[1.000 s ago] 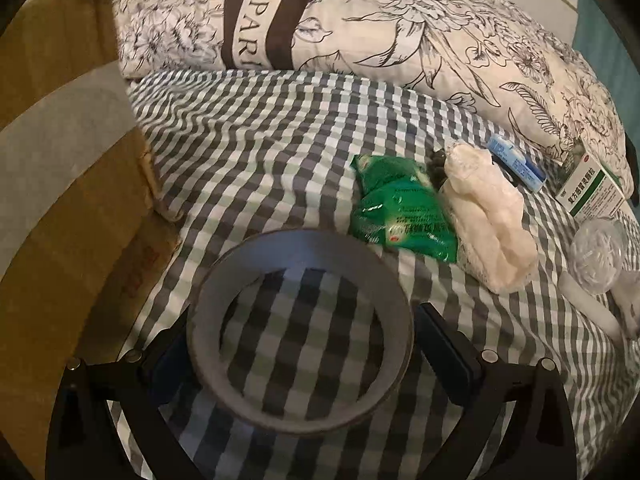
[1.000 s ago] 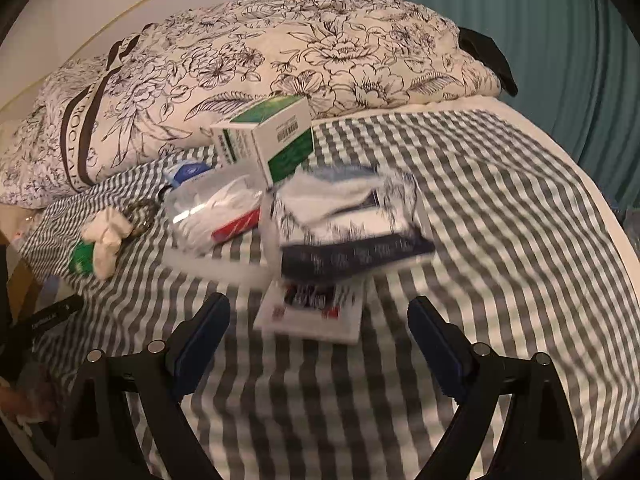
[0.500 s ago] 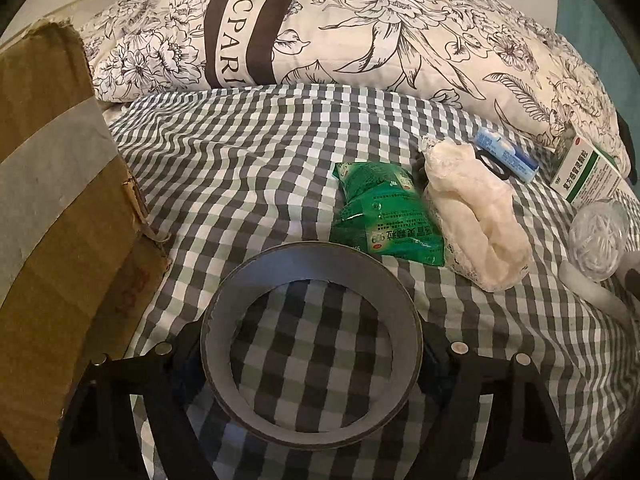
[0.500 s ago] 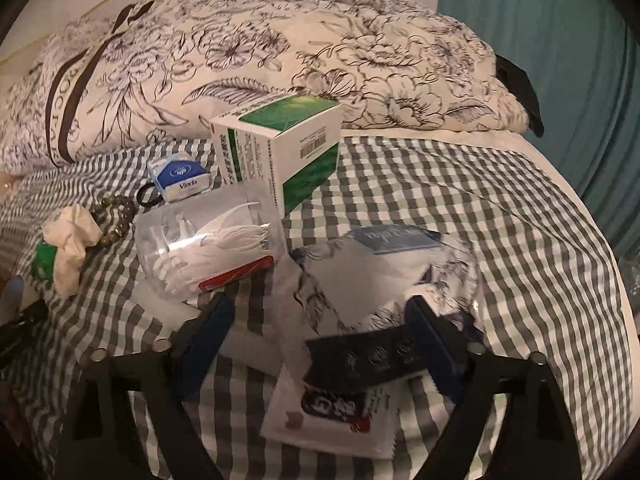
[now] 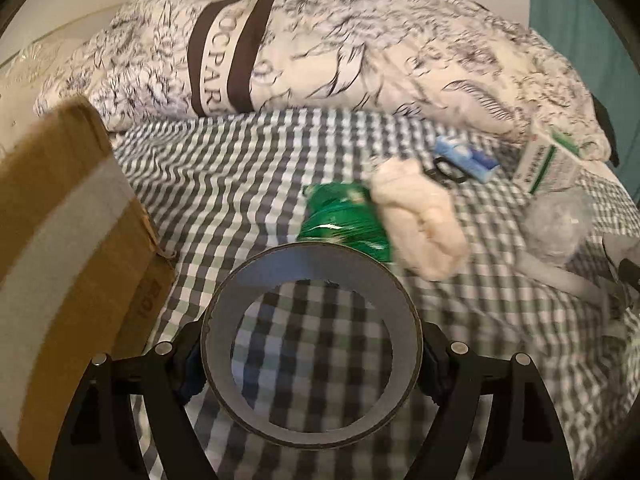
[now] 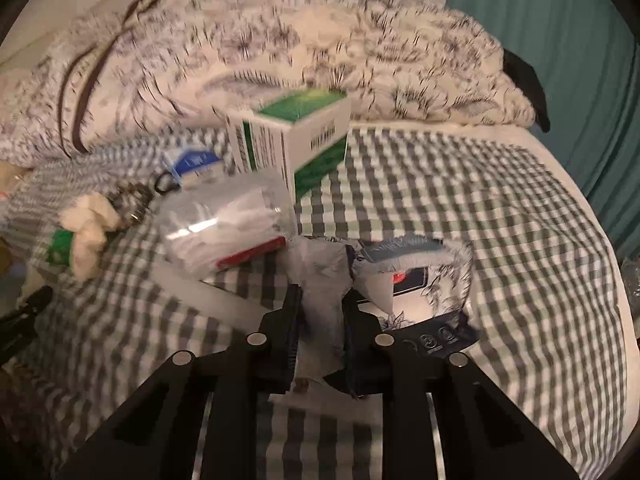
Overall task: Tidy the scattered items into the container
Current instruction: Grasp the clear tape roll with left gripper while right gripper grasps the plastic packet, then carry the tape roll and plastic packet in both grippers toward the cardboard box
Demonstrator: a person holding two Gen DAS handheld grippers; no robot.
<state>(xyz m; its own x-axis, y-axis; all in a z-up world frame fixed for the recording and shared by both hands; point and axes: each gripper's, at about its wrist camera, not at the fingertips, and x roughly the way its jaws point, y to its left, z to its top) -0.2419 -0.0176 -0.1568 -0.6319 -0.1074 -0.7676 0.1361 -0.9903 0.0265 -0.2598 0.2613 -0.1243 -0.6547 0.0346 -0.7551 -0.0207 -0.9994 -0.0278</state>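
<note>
Left wrist view: both tongs loaded over the checked bedspread (image 5: 248,184).
The left gripper (image 5: 311,364) clamps a tape roll (image 5: 312,276), cardboard box (image 5: 60,232) to its left; the right gripper (image 6: 320,340), jaws just closing, pinches a clear plastic bag (image 6: 320,280).

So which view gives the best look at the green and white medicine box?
The right wrist view: the medicine box sits near centre, its green top and barcode side visible, though motion-blurred. In the left wrist view the same box is small, distorted and pushed to the right edge beside the pillow.
</note>
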